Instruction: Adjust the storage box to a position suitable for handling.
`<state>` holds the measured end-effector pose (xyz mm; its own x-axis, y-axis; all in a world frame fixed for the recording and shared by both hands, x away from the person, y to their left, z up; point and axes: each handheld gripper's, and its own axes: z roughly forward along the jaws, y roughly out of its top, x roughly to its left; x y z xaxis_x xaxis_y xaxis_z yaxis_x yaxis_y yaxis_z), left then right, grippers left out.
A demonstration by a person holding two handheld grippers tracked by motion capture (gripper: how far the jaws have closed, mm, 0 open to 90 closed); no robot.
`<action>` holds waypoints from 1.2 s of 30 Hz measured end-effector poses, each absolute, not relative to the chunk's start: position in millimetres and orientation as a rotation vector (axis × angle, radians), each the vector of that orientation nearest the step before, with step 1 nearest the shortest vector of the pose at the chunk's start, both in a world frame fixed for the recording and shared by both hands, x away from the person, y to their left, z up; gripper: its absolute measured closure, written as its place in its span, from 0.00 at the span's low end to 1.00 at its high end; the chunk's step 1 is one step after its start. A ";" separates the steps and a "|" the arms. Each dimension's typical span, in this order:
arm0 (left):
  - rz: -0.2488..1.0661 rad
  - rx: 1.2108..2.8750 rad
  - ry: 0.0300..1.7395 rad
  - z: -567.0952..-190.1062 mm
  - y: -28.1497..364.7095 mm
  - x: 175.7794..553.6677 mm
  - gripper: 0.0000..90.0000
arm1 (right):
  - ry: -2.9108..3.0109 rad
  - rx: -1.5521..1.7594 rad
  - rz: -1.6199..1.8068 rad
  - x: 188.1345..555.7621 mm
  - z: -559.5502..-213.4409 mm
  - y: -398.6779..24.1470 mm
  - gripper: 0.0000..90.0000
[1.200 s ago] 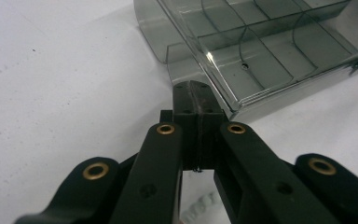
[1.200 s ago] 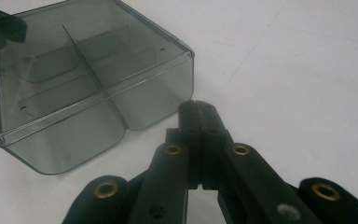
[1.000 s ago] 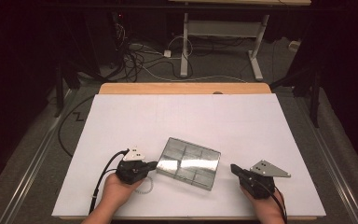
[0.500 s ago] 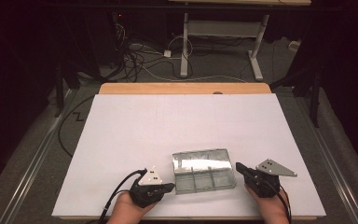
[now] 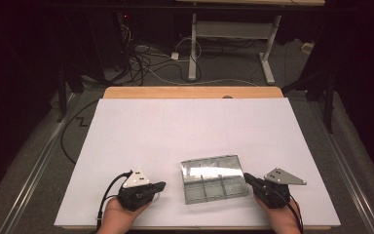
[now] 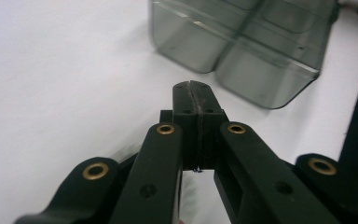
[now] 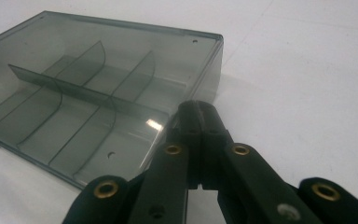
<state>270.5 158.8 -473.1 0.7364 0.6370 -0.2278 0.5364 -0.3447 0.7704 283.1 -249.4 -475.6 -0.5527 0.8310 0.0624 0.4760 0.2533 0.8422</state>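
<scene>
A clear smoky plastic box (image 5: pixel 214 178) with inner dividers lies flat on the white table (image 5: pixel 190 126), near the front edge and a little right of the middle, turned slightly askew. The left gripper (image 5: pixel 159 185) rests on the table well to the left of the box, its jaws pressed together with nothing between them — in the left gripper view the closed tips (image 6: pixel 196 88) point toward a rounded corner of the box (image 6: pixel 242 42), with bare table in between. The right gripper (image 5: pixel 247 177) sits at the box's right end, jaws also fully together and empty; its tips (image 7: pixel 198 109) lie right at the box's edge (image 7: pixel 98 88), though real contact cannot be told.
</scene>
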 end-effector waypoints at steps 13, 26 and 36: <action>0.214 2.020 0.940 -478.4 194.6 283.3 0.98 | 2.147 1.195 1.235 279.2 -476.6 -242.4 1.00; 0.223 1.995 0.957 -478.9 196.1 285.1 0.98 | 2.208 1.149 1.266 270.8 -477.1 -224.4 1.00; 0.207 1.960 0.961 -474.9 196.5 287.5 0.98 | 2.226 1.119 1.253 269.8 -476.8 -217.1 1.00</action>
<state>287.5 196.5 -474.9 0.6818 0.6969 -0.2225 0.5433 -0.2787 0.7919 269.8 -217.1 -476.8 -0.6264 0.7760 0.0739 0.4657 0.2966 0.8338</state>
